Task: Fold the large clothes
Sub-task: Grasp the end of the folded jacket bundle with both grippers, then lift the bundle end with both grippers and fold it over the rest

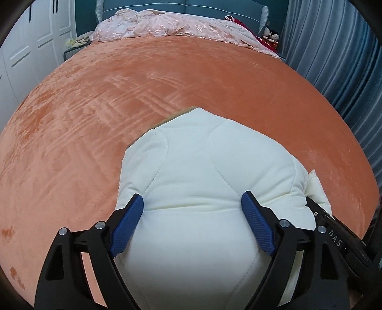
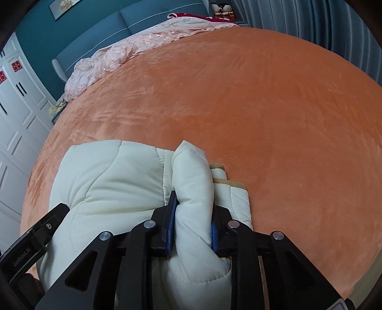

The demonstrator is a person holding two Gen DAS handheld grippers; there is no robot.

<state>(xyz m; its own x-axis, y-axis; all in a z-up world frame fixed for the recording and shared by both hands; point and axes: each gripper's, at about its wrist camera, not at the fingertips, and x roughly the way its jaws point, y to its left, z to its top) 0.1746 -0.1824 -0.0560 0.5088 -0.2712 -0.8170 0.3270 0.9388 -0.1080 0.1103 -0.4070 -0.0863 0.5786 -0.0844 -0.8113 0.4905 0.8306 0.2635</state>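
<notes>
A cream quilted padded jacket (image 1: pixel 203 167) lies bundled on the orange bedspread (image 1: pixel 95 107) at the near edge of the bed. My left gripper (image 1: pixel 192 205) has its blue pads (image 1: pixel 129 221) wide apart with the thick jacket bulging between them, pressing on both. In the right wrist view the jacket (image 2: pixel 107 178) fills the lower left. My right gripper (image 2: pixel 192 214) is shut on a thick padded fold (image 2: pixel 193 181) of it, with a tan-edged hem (image 2: pixel 229 183) just to the right. The other gripper's body (image 2: pixel 35 238) shows at the left.
A pink embroidered quilt (image 1: pixel 167 27) is heaped at the head of the bed against a teal headboard (image 1: pixel 148 6). White wardrobes (image 1: pixel 26 43) stand to the left, grey-blue curtains (image 1: pixel 339 59) to the right. Plush toys (image 1: pixel 271 35) sit on a far bedside stand.
</notes>
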